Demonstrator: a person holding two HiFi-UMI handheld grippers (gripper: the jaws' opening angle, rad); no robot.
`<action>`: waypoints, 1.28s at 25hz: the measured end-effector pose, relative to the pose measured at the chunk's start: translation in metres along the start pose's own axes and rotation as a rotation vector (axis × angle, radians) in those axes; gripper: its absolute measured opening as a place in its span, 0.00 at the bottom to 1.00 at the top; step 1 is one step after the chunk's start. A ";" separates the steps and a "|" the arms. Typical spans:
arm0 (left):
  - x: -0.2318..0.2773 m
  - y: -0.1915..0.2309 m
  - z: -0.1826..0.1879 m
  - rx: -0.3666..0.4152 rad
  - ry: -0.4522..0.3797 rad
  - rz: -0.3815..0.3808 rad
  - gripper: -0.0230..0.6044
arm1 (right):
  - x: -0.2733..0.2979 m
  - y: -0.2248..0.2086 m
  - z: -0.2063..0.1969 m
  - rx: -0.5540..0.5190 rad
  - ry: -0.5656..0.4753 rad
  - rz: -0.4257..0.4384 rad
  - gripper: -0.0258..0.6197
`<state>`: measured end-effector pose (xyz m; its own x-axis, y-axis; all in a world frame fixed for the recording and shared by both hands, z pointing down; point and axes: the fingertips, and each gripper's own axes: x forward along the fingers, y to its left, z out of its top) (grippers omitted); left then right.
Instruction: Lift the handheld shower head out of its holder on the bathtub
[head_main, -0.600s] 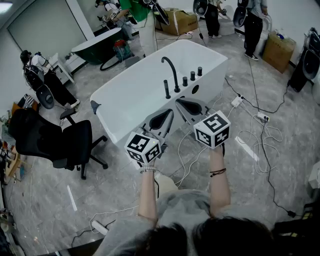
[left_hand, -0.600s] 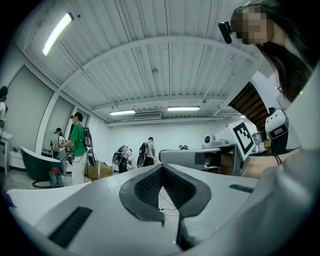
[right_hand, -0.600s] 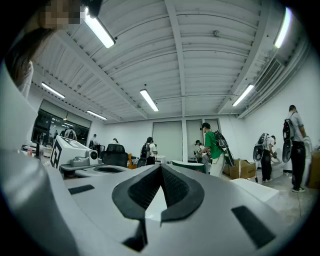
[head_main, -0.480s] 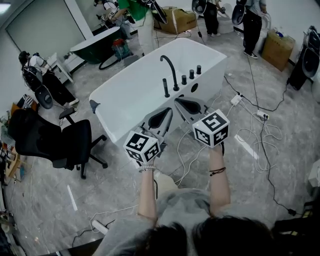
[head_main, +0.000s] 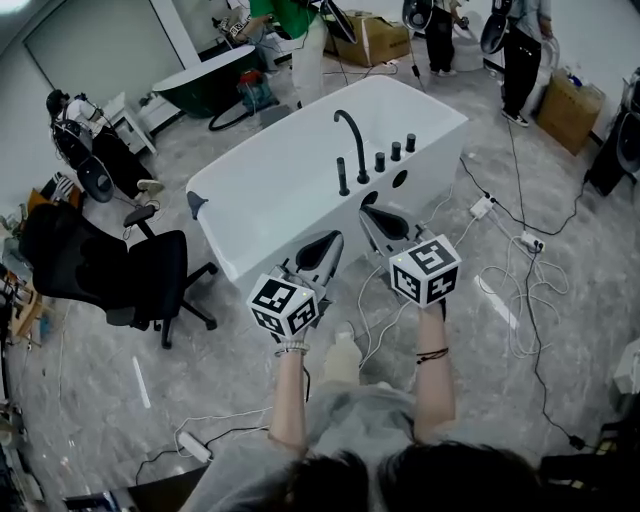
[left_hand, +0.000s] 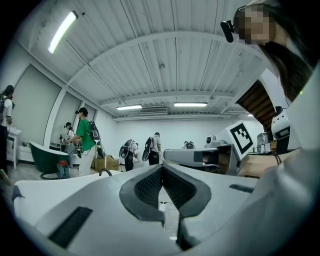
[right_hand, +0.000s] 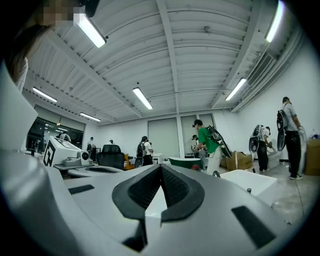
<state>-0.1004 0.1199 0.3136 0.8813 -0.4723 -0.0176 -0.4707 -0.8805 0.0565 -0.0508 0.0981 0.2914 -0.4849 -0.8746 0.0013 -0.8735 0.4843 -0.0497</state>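
On the bathtub rim, shower head stands near, beyond right gripper, untouched; left gripper alongside; both jaws closed, holding nothing.

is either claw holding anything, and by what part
Nothing is held: left claw and right claw are shut and empty, short of the black handheld shower head on the white bathtub.

No words, brands or numbers can be read anywhere; the left marker cube and right marker cube carry only black-and-white square patterns.
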 end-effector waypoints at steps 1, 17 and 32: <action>0.001 0.004 -0.002 -0.006 0.003 0.005 0.04 | 0.003 -0.002 -0.002 0.007 0.003 -0.008 0.04; 0.056 0.094 -0.044 -0.100 0.052 0.063 0.04 | 0.081 -0.076 -0.040 0.101 0.038 -0.048 0.04; 0.140 0.207 -0.061 -0.160 0.100 0.045 0.04 | 0.190 -0.153 -0.068 0.163 0.121 -0.056 0.04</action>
<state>-0.0720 -0.1254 0.3835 0.8631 -0.4975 0.0874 -0.5040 -0.8369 0.2133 -0.0117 -0.1402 0.3673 -0.4460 -0.8858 0.1284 -0.8855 0.4158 -0.2074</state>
